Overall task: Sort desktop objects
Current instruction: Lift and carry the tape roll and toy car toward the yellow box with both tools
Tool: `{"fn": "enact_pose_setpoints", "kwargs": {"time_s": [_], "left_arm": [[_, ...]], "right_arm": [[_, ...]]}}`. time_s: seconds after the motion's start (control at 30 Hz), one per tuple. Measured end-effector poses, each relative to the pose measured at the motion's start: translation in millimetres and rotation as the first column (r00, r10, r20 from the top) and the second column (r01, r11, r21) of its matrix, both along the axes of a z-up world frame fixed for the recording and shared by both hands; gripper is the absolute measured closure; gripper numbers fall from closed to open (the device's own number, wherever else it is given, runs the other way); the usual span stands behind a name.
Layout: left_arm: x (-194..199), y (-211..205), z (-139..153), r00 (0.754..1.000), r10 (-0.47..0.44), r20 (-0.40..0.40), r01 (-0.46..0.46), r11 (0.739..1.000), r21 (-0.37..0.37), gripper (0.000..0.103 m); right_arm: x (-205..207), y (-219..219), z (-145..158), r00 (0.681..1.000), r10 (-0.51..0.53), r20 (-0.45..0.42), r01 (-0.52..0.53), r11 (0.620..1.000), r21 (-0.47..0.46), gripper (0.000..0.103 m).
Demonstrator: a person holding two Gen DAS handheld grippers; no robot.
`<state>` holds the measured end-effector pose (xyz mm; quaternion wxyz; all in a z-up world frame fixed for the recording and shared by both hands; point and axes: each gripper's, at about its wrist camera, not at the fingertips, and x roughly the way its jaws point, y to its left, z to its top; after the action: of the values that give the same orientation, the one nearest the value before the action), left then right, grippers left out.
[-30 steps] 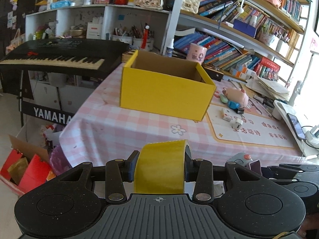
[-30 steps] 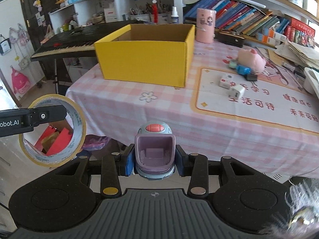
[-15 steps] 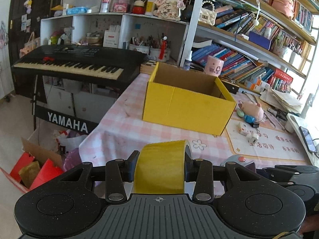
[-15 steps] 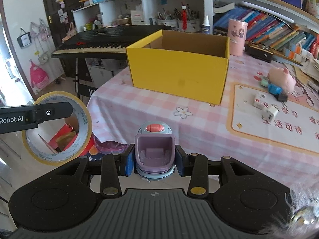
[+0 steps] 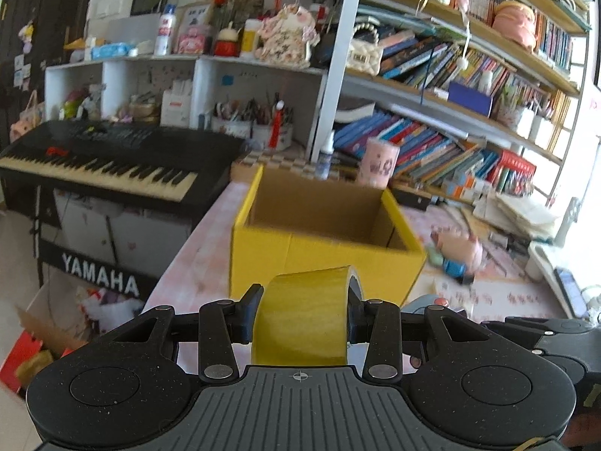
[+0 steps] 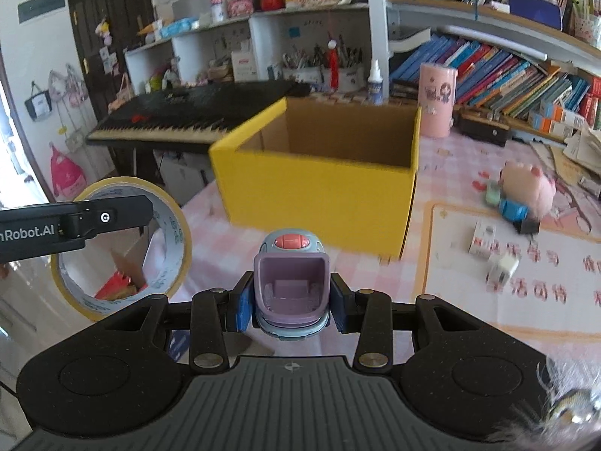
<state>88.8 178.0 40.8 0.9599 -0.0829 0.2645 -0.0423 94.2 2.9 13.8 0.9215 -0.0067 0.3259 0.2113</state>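
both tools are rising and closing on the yellow box [image 5: 323, 263], whose open inside is now showing. left tool [image 5: 305, 321] is clamping the tape roll [image 5: 305, 319] across its width: light, stiff, slick-faced. right tool [image 6: 290, 302] is pinching the purple toy [image 6: 289, 282] by its hard sides above the table [image 6: 210, 218].

Ahead of me the yellow box [image 6: 319, 184] stands open-topped, nothing over its mouth. A keyboard [image 5: 105, 161] crowds its left side; the pink cup [image 6: 437, 101] and bottle [image 6: 375, 82] stand behind. Bare desk [image 6: 210, 221] lies just before it.
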Motion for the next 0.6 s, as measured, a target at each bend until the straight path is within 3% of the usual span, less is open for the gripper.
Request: {"fn": "enact_pose_setpoints", "kwargs": {"time_s": [0.23,0.43,0.6], "left_arm": [[45,-17,21,0.997,-0.001,0.074,0.000,1.000,0.004,0.063],[83,-32,28,0.996,-0.004,0.089,0.002,1.000,0.022,0.063],[114,-39,26,0.996,0.018,0.087,-0.021,0.999,0.032,0.063]], "right_arm": [[46,-13,29,0.997,-0.034,0.074,0.031,0.998,0.046,0.065],[88,-25,46,0.992,-0.047,0.115,0.037,0.996,0.083,0.065],[123,-28,50,0.989,-0.024,0.143,0.016,0.998,0.056,0.065]]}}
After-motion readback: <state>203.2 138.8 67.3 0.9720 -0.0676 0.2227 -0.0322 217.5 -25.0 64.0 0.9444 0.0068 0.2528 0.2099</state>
